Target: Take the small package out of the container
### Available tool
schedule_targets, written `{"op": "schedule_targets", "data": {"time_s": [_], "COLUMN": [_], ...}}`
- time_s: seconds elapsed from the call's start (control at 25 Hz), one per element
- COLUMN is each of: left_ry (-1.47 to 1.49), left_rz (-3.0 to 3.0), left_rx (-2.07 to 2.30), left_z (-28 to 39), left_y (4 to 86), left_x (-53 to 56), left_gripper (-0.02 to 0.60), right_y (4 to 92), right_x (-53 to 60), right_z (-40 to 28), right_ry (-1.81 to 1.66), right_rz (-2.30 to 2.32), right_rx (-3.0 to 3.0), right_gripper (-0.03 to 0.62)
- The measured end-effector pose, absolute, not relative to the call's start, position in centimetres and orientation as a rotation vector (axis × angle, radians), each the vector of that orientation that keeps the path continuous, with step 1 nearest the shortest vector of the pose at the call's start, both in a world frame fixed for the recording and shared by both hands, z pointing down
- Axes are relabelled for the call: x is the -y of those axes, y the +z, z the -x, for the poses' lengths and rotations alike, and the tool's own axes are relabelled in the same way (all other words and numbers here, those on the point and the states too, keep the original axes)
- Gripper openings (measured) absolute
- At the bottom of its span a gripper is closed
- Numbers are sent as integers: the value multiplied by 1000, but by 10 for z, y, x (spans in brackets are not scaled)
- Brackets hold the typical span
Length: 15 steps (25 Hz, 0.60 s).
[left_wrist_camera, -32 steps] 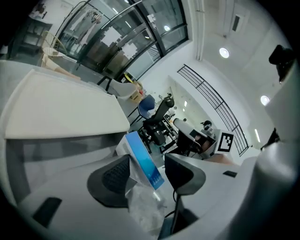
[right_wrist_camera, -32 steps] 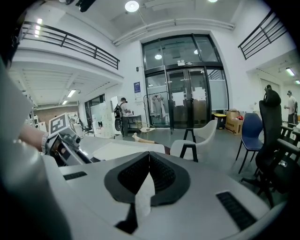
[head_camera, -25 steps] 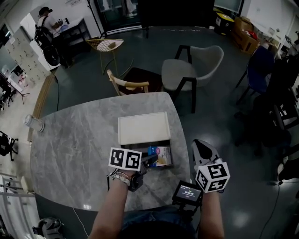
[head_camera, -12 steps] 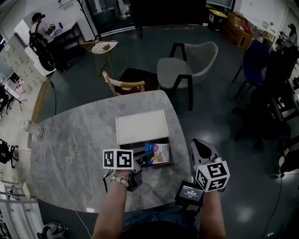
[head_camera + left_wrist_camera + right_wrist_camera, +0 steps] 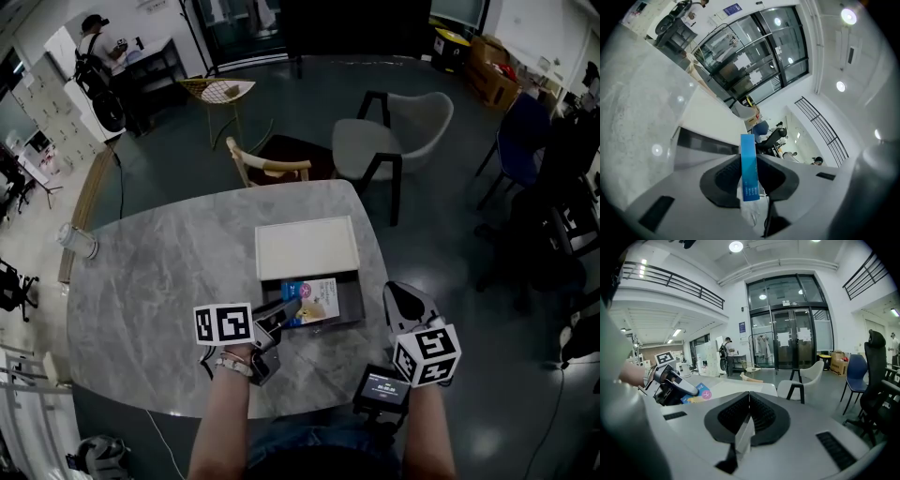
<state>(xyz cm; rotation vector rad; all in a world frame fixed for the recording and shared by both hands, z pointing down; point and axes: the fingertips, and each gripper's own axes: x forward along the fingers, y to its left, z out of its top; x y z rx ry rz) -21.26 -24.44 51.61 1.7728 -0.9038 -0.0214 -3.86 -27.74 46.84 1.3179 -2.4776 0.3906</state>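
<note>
Blue small package (image 5: 312,300) is now clamped in the left gripper (image 5: 281,316), whose jaws have just closed on its 8 o'clock edge, tilting it up over the container (image 5: 352,302). Extraction looks underway; the right gripper (image 5: 405,302), jaws together and empty, waits at 4 o'clock.

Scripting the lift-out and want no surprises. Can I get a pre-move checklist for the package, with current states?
1. Left gripper grip on the small package: ok. The jaws have just been closing and now pinch its blue edge.
2. Package clear of the container: cannot tell. In the head view it overlaps the container's opening.
3. White lid out of the way: ok. It lies flat on the far side of the container.
4. Right gripper free: ok. Its jaws are together with nothing between them.
5. Bare table for set-down: ok. There is space to the left of the container.
</note>
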Motion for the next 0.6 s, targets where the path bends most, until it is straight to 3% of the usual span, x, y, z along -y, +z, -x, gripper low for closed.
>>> {"op": "schedule_targets", "data": {"time_s": [0.28, 0.6], "left_ry": [-205, -363], "left_rz": [-1748, -1800], "left_rx": [1024, 1101], "left_z": [272, 302], "left_y": [500, 480], "left_x": [231, 226], "left_gripper": [98, 98], "right_y": [464, 457], "right_x": [272, 274], "right_z": [71, 63], "right_ry": [338, 282], "right_rz": [-1209, -1199], "right_rx": [2512, 2504], "right_gripper": [25, 25]}}
